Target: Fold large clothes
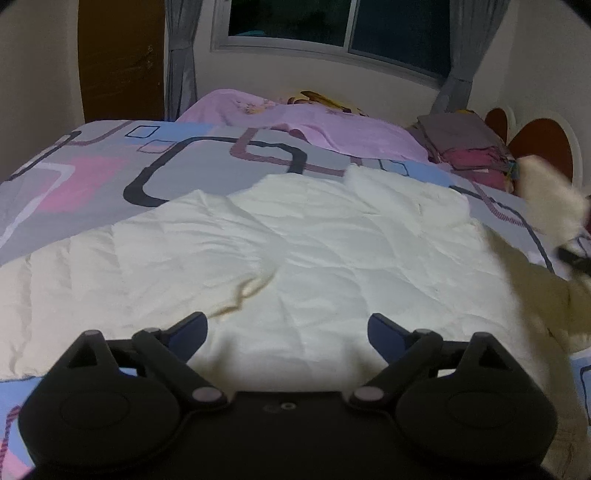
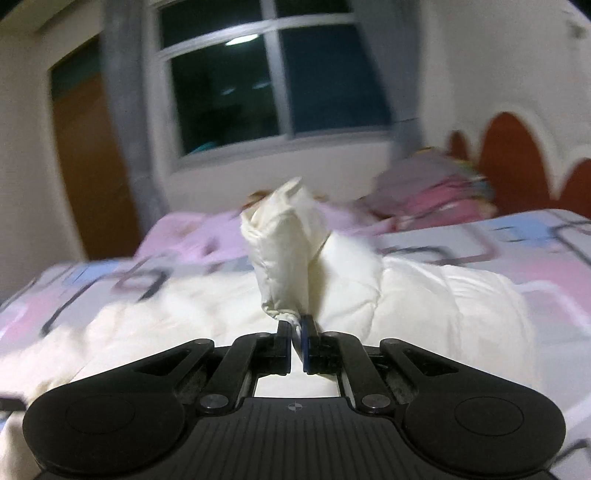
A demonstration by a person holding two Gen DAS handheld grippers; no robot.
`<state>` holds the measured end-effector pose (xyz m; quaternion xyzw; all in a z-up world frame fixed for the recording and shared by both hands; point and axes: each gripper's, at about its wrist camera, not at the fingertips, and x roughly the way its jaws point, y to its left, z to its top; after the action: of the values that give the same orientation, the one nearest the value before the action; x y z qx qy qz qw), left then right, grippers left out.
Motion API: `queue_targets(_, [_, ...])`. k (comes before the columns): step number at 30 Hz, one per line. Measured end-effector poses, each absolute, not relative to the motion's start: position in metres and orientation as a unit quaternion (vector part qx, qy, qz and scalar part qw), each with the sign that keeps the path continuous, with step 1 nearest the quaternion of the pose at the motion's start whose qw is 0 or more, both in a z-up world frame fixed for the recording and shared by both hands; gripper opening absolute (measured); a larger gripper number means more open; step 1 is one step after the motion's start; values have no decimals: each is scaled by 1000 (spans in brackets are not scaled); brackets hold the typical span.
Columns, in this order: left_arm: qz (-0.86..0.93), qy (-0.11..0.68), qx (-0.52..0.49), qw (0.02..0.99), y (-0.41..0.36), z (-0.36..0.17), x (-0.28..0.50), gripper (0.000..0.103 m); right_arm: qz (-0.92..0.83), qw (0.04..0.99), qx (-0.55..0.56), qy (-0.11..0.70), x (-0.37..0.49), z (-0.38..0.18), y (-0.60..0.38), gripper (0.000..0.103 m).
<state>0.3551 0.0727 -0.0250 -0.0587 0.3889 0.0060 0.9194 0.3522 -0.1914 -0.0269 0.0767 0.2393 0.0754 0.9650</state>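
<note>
A large cream-white garment (image 1: 295,243) lies spread flat on the patterned bedspread (image 1: 110,166). My left gripper (image 1: 288,332) is open and empty, hovering just above the garment's near part. My right gripper (image 2: 295,328) is shut on a bunched corner of the cream garment (image 2: 284,251) and holds it lifted above the bed. In the left wrist view that lifted corner (image 1: 550,195) shows blurred at the right edge, with the right gripper (image 1: 574,258) just below it.
A pink blanket (image 1: 332,125) lies at the far side of the bed. A stack of folded clothes (image 1: 469,147) sits by the red-and-white headboard (image 1: 543,144). A window (image 1: 332,26) with grey curtains and a brown door (image 1: 118,62) are beyond the bed.
</note>
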Motion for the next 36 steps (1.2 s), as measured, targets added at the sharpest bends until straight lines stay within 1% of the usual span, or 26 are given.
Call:
queue_targets(2, [4,389,-62,919,80,-25,355,92,100,959,70,255,354,-39,-162,5])
queue_targets(6, [-10,394,-72,916,87,-30,354,87,145,943,53,294,362,-70,-117,5])
queue_targets(9, [-15,394,-72,916,90,-32,355,88,168,937,50,303,363,-90,-109,6])
queue_targets(10, [-18,392,-72,917,90,-33,355,90,170,934,46,312,368,-92,-106,9])
queue_targets(11, [-21,391,-70,918,89,-33,356,97,170,933,40,315,367,-92,-105,25])
queue_targets(12, [-24,387,-70,919,88,-33,356,102,171,937,41,301,361,-89,-107,40])
queue_targets(13, [-31,384,-69,920,86,-33,358,102,167,944,43,282,352,-84,-112,72])
queue_targets(14, [-43,383,-71,920,82,-34,361,102,163,950,42,262,341,-75,-121,80])
queue_targets(16, [-65,384,-74,918,74,-37,370,101,154,955,46,250,333,-63,-138,80])
queue_targets(17, [-78,384,-75,917,67,-40,376,98,143,957,57,245,332,-59,-152,80])
queue_targets(18, [-84,385,-75,916,62,-43,380,93,124,960,70,241,331,-56,-169,80])
queue_targets(19, [-93,391,-75,913,56,-47,387,90,103,962,79,242,331,-55,-183,74])
queue_targets(20, [-101,397,-76,909,50,-51,395,86,78,962,88,246,333,-54,-201,61])
queue_targets(21, [-106,405,-76,905,45,-55,403,84,50,962,103,249,333,-54,-222,58])
queue_targets(25, [-115,413,-75,900,34,-69,429,84,-45,955,146,254,328,-57,-295,56])
queue_targets(26, [-118,418,-77,898,32,-73,436,84,-61,952,152,257,326,-59,-307,52])
queue_targets(27, [-121,421,-79,896,31,-75,440,79,-75,949,160,260,325,-62,-318,47])
queue_targets(28, [-127,427,-82,891,29,-78,446,74,-88,945,170,265,325,-64,-329,35])
queue_targets(29, [-138,434,-86,886,28,-82,451,60,-101,939,185,271,326,-69,-340,22])
queue_targets(30, [-145,438,-88,883,27,-83,454,43,-107,935,196,275,320,-70,-348,16])
queue_targets(31, [-151,442,-87,880,24,-86,457,36,-109,932,204,280,319,-74,-353,13])
queue_targets(33, [-154,433,-81,884,20,-85,456,15,-107,928,214,287,320,-79,-359,13])
queue_targets(34, [-151,412,-87,894,21,-79,451,12,-104,927,216,289,320,-79,-359,13])
queue_targets(36, [-136,376,-106,910,31,-68,438,9,-83,929,213,292,325,-79,-353,13])
